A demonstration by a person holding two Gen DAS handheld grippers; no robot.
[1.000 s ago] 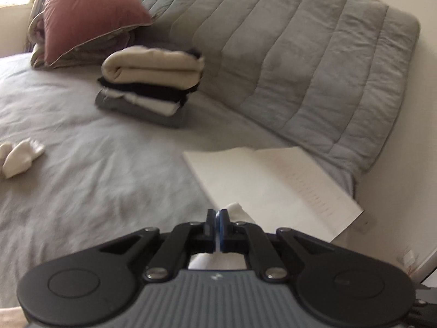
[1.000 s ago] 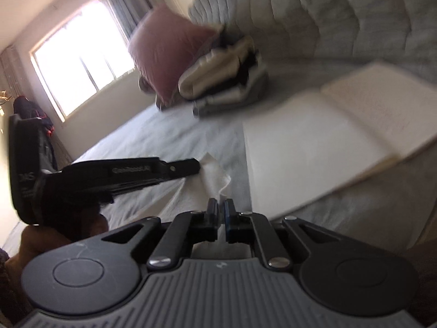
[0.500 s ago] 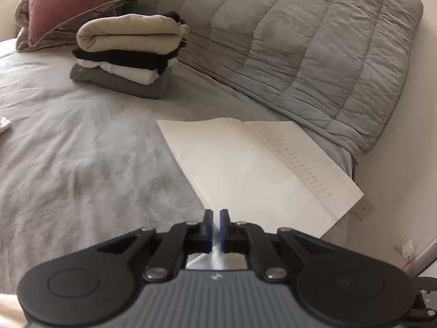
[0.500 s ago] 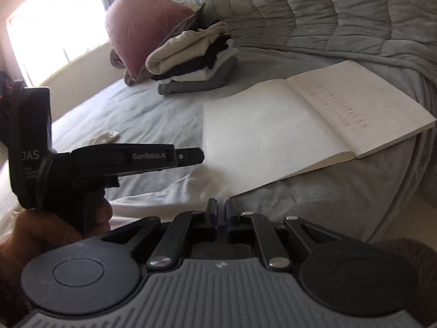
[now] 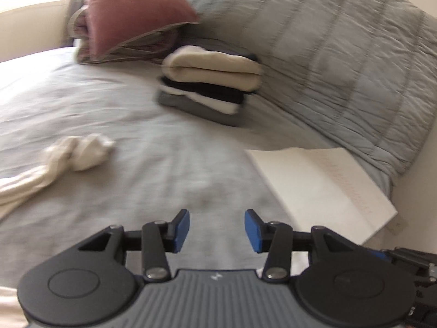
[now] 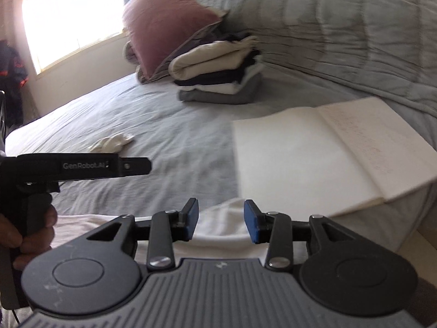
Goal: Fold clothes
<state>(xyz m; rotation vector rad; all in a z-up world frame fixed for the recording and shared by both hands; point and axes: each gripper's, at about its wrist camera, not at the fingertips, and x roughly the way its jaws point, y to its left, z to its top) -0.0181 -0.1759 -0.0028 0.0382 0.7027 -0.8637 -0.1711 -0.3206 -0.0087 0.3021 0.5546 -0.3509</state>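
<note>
A white garment (image 6: pixel 218 227) lies flat on the grey bed just under my right gripper (image 6: pixel 220 220), which is open with nothing between its blue pads. My left gripper (image 5: pixel 216 229) is open too, over bare grey sheet. In the right wrist view the left gripper (image 6: pixel 131 165) shows from the side, held by a hand (image 6: pixel 32 232). A cream garment's sleeve with a bunched end (image 5: pixel 82 150) trails across the sheet to the left. A stack of folded clothes (image 5: pixel 210 82), cream on top, sits near the pillows.
An open white notebook (image 5: pixel 322 186) lies at the bed's right edge. A pink pillow (image 5: pixel 131 8) and a grey quilted cover (image 5: pixel 341 54) stand at the back. A bright window (image 6: pixel 71 19) is on the left wall. The bed edge drops off to the right.
Both grippers went from shut on the white garment to open and let it go onto the bed. The left gripper's view swung left, bringing the cream sleeve into sight.
</note>
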